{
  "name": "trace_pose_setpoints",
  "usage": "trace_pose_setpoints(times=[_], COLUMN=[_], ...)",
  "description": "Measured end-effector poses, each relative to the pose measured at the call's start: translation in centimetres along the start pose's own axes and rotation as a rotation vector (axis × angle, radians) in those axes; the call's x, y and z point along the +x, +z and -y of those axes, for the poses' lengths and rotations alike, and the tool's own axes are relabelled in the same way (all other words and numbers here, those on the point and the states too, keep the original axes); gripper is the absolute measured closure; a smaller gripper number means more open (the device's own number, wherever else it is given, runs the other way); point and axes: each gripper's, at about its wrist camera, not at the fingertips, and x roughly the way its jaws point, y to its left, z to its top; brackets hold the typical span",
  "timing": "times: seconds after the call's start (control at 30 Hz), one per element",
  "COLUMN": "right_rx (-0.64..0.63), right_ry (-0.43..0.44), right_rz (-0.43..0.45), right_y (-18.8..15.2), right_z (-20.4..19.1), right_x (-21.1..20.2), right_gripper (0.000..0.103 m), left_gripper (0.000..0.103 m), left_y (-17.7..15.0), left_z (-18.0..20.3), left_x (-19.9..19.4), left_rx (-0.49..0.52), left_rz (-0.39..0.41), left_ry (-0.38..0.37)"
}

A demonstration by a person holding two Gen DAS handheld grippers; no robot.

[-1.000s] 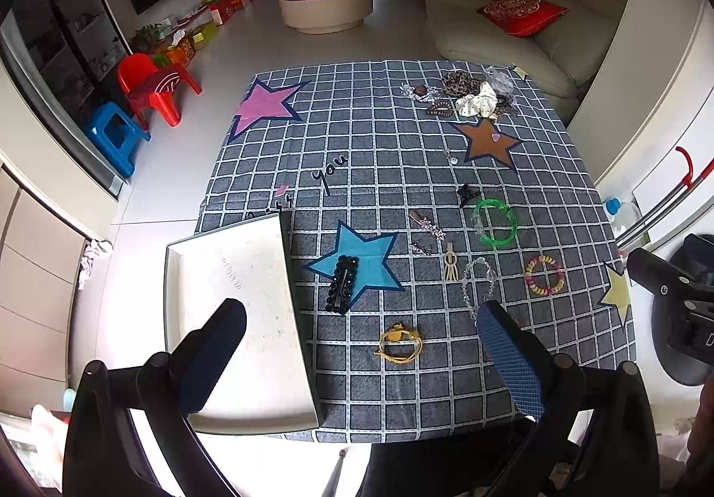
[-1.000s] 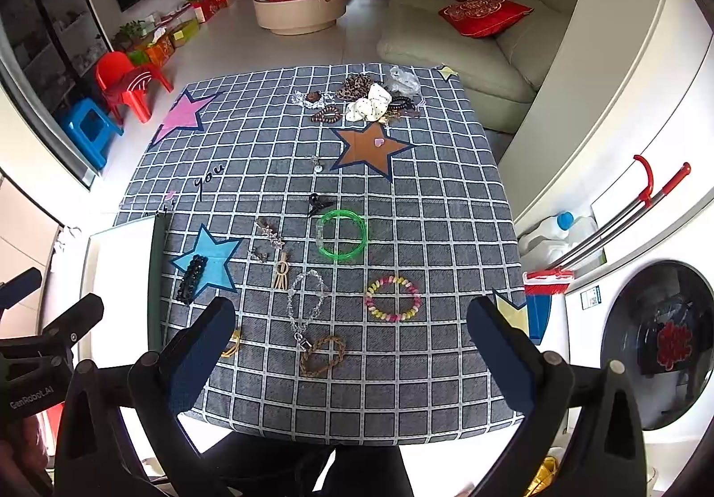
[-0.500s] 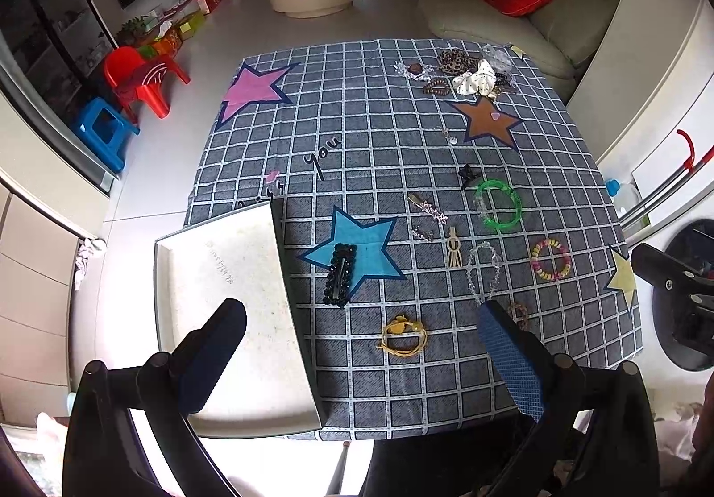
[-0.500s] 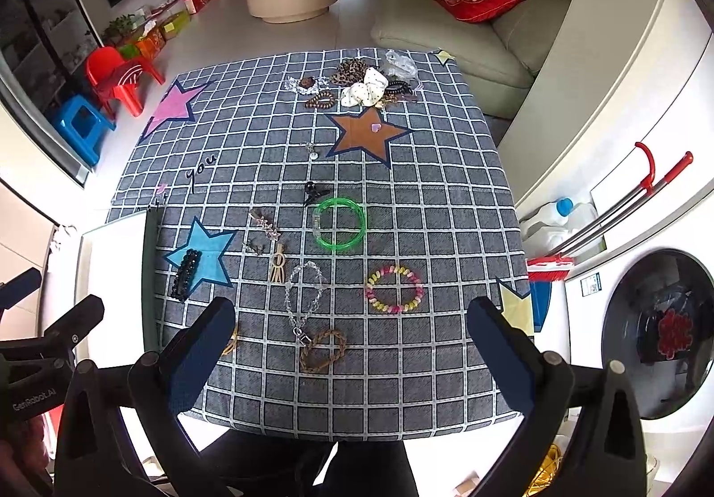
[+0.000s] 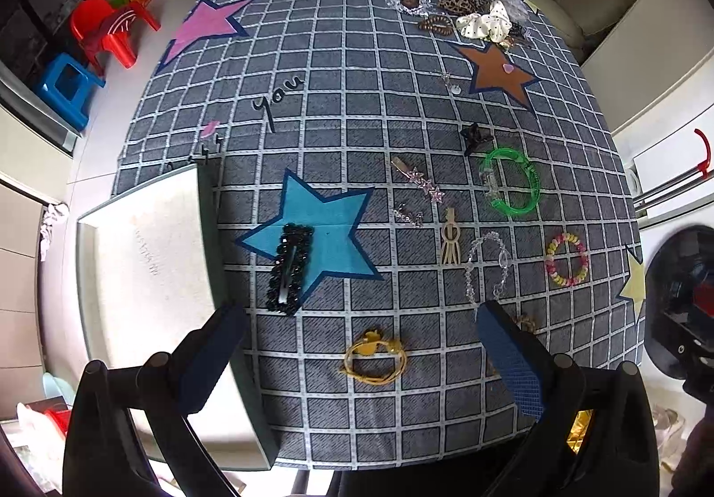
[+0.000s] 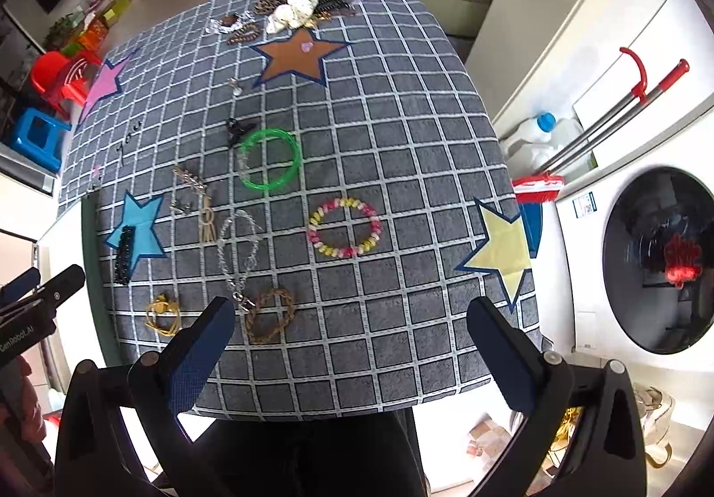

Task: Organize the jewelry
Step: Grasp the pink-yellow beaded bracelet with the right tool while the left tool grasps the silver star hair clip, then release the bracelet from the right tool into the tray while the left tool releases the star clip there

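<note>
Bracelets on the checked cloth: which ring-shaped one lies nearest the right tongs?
The brown braided bracelet, just ahead of the right tongs beside their left finger. The pink-and-yellow beaded bracelet and green bangle lie farther up the cloth.

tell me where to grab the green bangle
Take the green bangle across its right rim, coming straight down from above. It lies flat, and that arc has bare cloth on both sides; the black clip crowds its upper left.

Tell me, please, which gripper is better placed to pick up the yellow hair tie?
Left: the left gripper is open with the yellow hair tie between its fingers; for the right gripper it sits far to the side.
</note>
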Motion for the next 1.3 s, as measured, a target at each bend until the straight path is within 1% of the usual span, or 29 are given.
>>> trace_pose_setpoints(times=[0.13,0.17,0.2,0.27,0.37,0.43,0.47,0.57,0.67,0.73,0.8,0.83,0.9,0.93,0.97,1.0,1.03,1.07,1.1,1.13,1.17,1.2,1.3], right_rx=[0.020,0.020,0.019,0.015,0.007,0.000,-0.006,-0.025,-0.034,-0.039,-0.050,-0.056,-0.075,-0.081,-0.089,-0.101,-0.114,-0.124,-0.133,-0.140,-0.147,-0.147,-0.129], right_ry=[-0.013,-0.013,-0.012,-0.018,-0.025,-0.017,-0.016,-0.015,-0.006,0.003,-0.001,-0.001,-0.001,0.000,0.002,0.003,0.006,0.008,0.010,0.012,0.019,0.030,0.066], right_rz=[-0.059,-0.075,-0.093,-0.116,-0.138,-0.151,-0.156,-0.170,-0.185,-0.195,-0.190,-0.177,-0.171,-0.169,-0.168,-0.167,-0.163,-0.159,-0.154,-0.147,-0.147,-0.155,-0.152], right_y=[0.8,1.1,1.5,2.1,3.0,3.5,3.8,4.6,5.3,5.6,5.7,5.7,5.7,5.7,5.7,5.7,5.7,5.6,5.4,5.2,5.3,5.4,5.7], right_z=[2.1,2.6,2.9,3.5,4.0,4.1,4.1,3.7,3.3,3.0,2.9,2.7,2.2,1.9,1.2,0.4,0.0,-0.8,-1.1,-1.5,-2.2,-2.7,-3.2], right_x=[3.7,4.8,5.8,7.7,10.1,11.5,12.2,14.1,15.6,16.5,17.5,17.5,17.6,17.5,17.1,16.9,16.7,16.3,16.0,15.5,15.2,15.0,14.3], right_gripper=[0.000,0.000,0.000,0.000,0.000,0.000,0.000,0.000,0.009,0.010,0.014,0.015,0.016,0.017,0.021,0.026,0.029,0.038,0.052,0.061,0.086,0.093,0.093], left_gripper=[0.000,0.001,0.006,0.007,0.007,0.015,0.018,0.018,0.018,0.021,0.023,0.026,0.038,0.043,0.057,0.073,0.073,0.073,0.073,0.073,0.073,0.073,0.073], left_y=[2.0,2.7,3.3,4.5,6.2,7.2,7.7,8.9,9.6,10.0,10.2,10.4,10.5,10.6,10.6,10.7,10.9,11.1,11.0,11.4,11.4,11.0,9.5], left_z=[1.7,2.0,2.4,2.9,3.6,3.7,3.8,4.0,4.3,4.6,5.1,5.5,6.1,6.4,6.6,6.8,7.2,7.2,7.1,7.6,7.7,7.5,7.7], left_x=[3.2,4.1,5.0,6.8,8.6,10.0,10.8,12.7,14.0,14.7,14.9,15.0,15.0,15.0,15.0,15.0,14.9,14.9,14.9,14.7,14.3,13.7,11.3], left_rx=[-0.012,-0.021,-0.030,-0.052,-0.075,-0.090,-0.098,-0.119,-0.124,-0.126,-0.107,-0.097,-0.066,-0.055,-0.046,-0.035,-0.030,-0.032,-0.036,-0.039,-0.040,-0.042,-0.040], left_rz=[-0.014,-0.026,-0.041,-0.063,-0.064,-0.070,-0.086,-0.111,-0.123,-0.132,-0.124,-0.124,-0.122,-0.118,-0.115,-0.111,-0.115,-0.120,-0.120,-0.116,-0.109,-0.102,-0.080], left_ry=[-0.008,-0.007,-0.007,-0.009,-0.014,-0.021,-0.028,-0.020,-0.011,0.005,0.019,0.027,0.055,0.049,0.046,0.039,0.025,0.008,-0.005,-0.010,-0.012,-0.016,-0.022])
